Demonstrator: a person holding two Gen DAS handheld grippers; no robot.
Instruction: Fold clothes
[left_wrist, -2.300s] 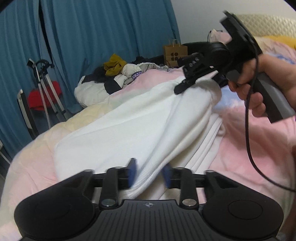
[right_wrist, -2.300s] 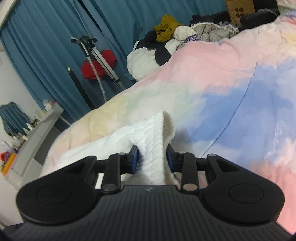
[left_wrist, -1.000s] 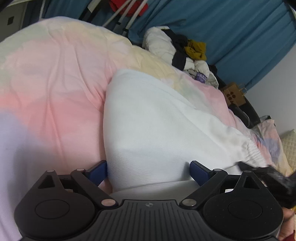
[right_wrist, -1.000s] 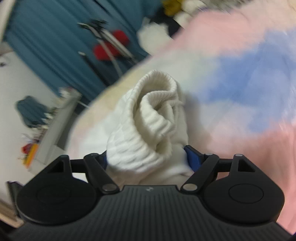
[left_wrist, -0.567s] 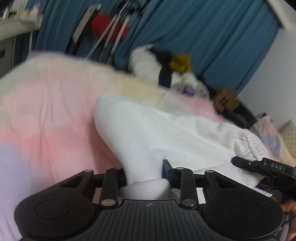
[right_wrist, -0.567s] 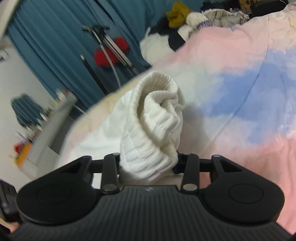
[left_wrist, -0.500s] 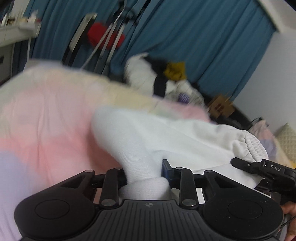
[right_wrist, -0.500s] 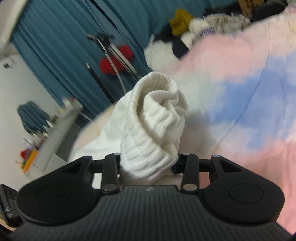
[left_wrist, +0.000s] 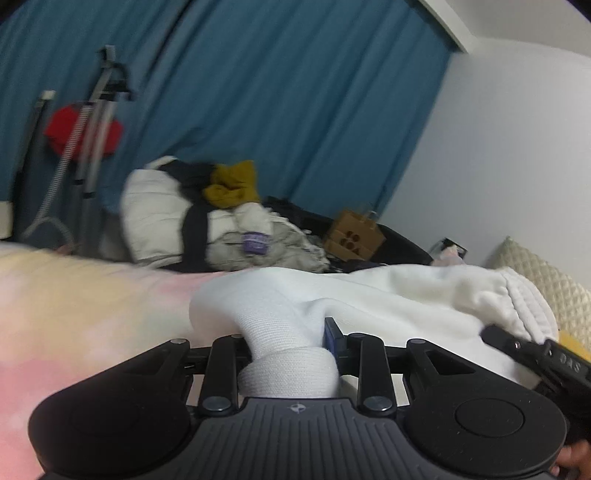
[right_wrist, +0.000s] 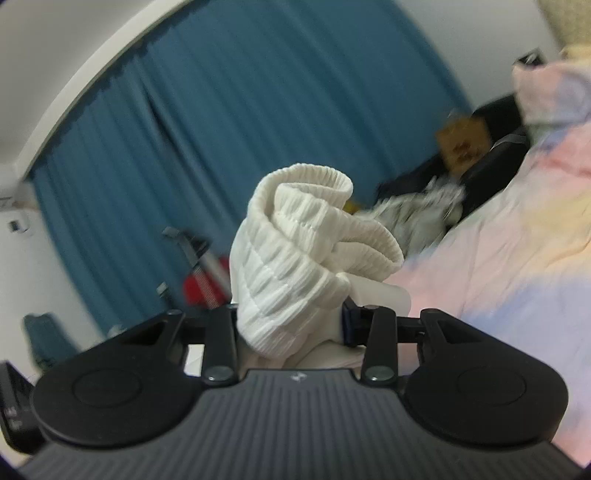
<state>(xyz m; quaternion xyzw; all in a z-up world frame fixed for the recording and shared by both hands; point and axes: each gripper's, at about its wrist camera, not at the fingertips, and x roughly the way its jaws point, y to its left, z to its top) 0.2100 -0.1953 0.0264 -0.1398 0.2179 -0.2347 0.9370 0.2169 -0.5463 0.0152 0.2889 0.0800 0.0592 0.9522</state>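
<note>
A white garment (left_wrist: 369, 295) is stretched in the air above the pastel bedspread (left_wrist: 74, 295). In the left wrist view my left gripper (left_wrist: 286, 336) is shut on a bunched white end of it. The cloth runs from there to the right, where a black finger (left_wrist: 524, 350) of my right gripper holds the gathered ribbed edge. In the right wrist view my right gripper (right_wrist: 291, 317) is shut on that ribbed edge (right_wrist: 295, 236), which rolls up above the fingers. The lower part of the garment is hidden under both grippers.
A pile of clothes (left_wrist: 221, 221) and a brown paper bag (left_wrist: 354, 240) lie at the far side of the bed. Blue curtains (left_wrist: 295, 110) hang behind, with a metal stand and a red thing (left_wrist: 85, 129) at the left. A quilted pillow (left_wrist: 546, 280) is at the right.
A second ago both grippers stood wide around the cloth; they have since shut on it. Both have risen and tilted up, lifting the garment off the bed.
</note>
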